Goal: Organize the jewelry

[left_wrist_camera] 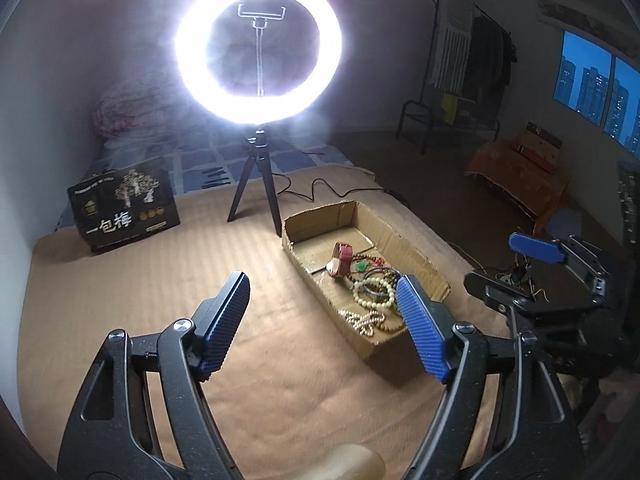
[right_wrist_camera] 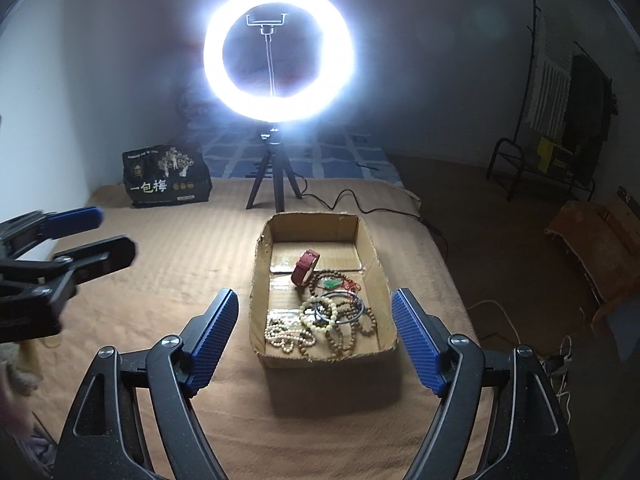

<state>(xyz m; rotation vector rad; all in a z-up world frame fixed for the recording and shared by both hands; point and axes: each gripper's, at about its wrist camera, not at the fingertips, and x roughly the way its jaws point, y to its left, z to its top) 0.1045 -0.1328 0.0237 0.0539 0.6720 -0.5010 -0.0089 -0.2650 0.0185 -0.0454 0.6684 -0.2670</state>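
From the left wrist view, the left gripper [left_wrist_camera: 322,294] is spread wide and holds nothing over the tan bedspread [left_wrist_camera: 140,300], and the shallow brown cardboard box [left_wrist_camera: 424,264] holding the heap of beaded bracelets and necklaces [left_wrist_camera: 370,300] lies ahead to its right, long axis running obliquely away. From the right wrist view, the right gripper [right_wrist_camera: 316,312], equally wide and empty, brackets the box's near end, long axis straight ahead. It looks the nearer, better aligned tool for the jewelry.
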